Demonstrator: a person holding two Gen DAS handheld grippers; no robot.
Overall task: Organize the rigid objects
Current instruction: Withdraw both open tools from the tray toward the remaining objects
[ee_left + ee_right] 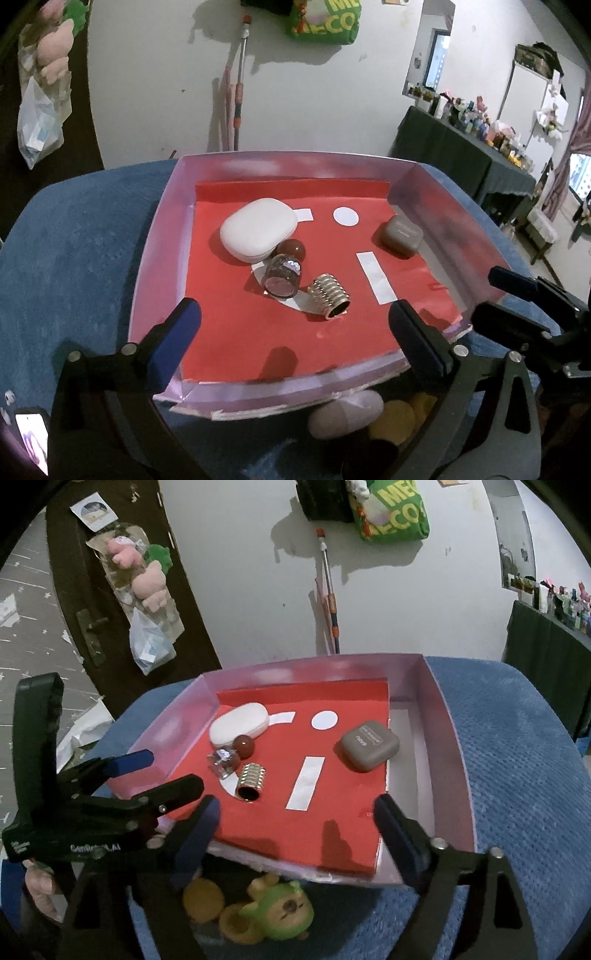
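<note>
Hovering over the near edge of a shallow pink tray (pixel 155 236), the left claw (pixel 291 325) stands wide open with nothing between its blue pads; the right claw (pixel 295 823) is likewise spread wide and empty at the tray's near rim. No earlier frame shows, so only their open stance can be told. Below them, on the blue cloth (pixel 517 760) outside the tray, lie a green toy figure (pixel 284 910) and a pale oval case (pixel 345 413). Inside the tray, on its red sheet (pixel 306 834), a ribbed gold cap (pixel 328 295) lies on its side, just beside a small glass bottle (pixel 282 277) that is also tipped over. Behind the bottle sits a brown ball (pixel 293 249), touching a white rounded case (pixel 258 230). Well apart, toward the right wall, rests a grey earbud case (pixel 369 747). White paper shapes mark the sheet: a strip (pixel 306 782) and a circle (pixel 324 720).
</note>
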